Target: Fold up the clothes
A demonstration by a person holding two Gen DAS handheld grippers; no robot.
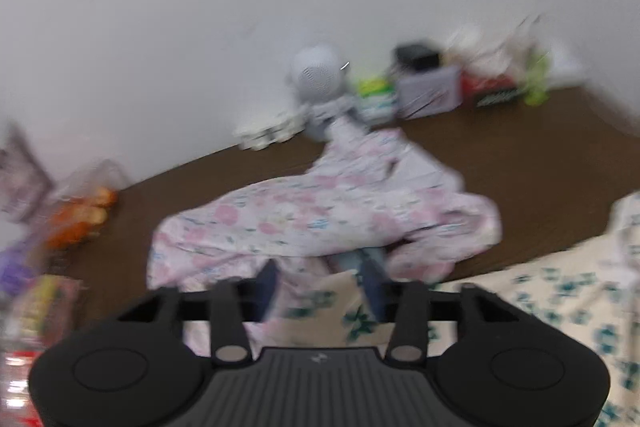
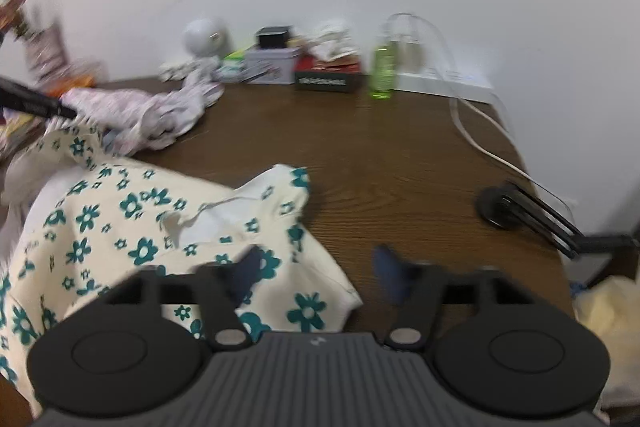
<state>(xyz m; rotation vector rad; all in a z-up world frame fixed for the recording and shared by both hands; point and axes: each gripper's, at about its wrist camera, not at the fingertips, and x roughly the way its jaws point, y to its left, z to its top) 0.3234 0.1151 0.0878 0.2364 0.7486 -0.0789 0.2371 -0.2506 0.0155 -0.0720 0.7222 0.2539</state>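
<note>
The cream shirt (image 2: pixel 132 223) with teal flowers is spread over the near left part of the table (image 2: pixel 400 163), its long axis running from the near left edge toward the table's middle. The right gripper (image 2: pixel 320 275) is spread, nothing between its jaws; the shirt's right hem lies under its left finger and just left of its centre line, while its right finger hangs over bare wood. The pink floral garment (image 1: pixel 320 211) is bunched farther back on the table, directly ahead of the left gripper (image 1: pixel 320 279), which is also spread and empty, its fingertips at the garment's near edge. By this layout, the shirt is nearer the right gripper.
</note>
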